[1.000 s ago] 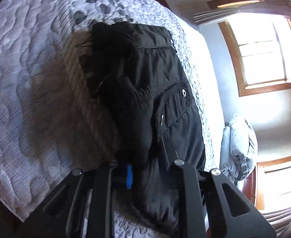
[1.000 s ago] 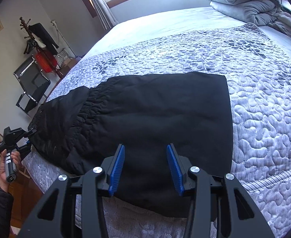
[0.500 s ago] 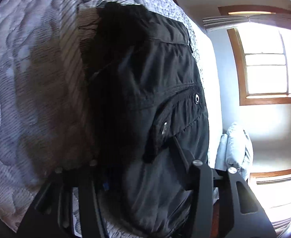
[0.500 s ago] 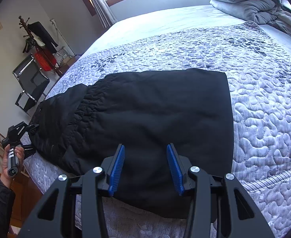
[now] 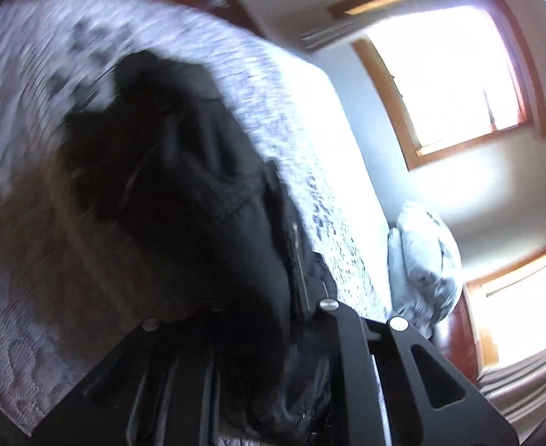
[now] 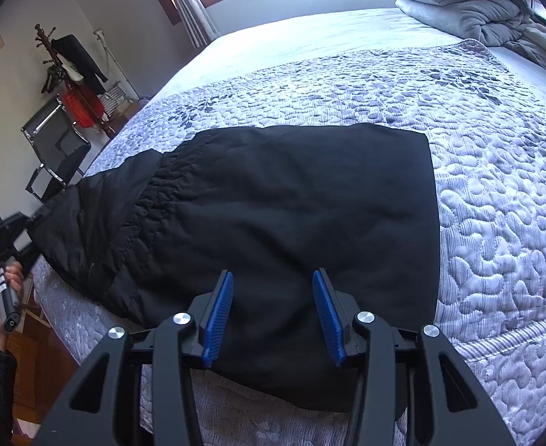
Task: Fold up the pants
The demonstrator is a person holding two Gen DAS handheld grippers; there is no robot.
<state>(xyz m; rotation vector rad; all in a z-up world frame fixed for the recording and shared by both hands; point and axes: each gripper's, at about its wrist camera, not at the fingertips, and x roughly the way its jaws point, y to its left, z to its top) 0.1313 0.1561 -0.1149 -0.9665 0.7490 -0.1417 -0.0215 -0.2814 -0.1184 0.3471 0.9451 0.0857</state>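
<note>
Lying crosswise on bed [image 6: 496, 193]: pants [image 6: 291, 215], waistband leftward.

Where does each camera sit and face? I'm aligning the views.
Left wrist: on the left tool, shut on the black fabric pants, looking along the quilted grey bed cover toward the windows.
Right wrist: on the open right tool, above the pants; left hand visible.
Shared: pants, cover.
</note>
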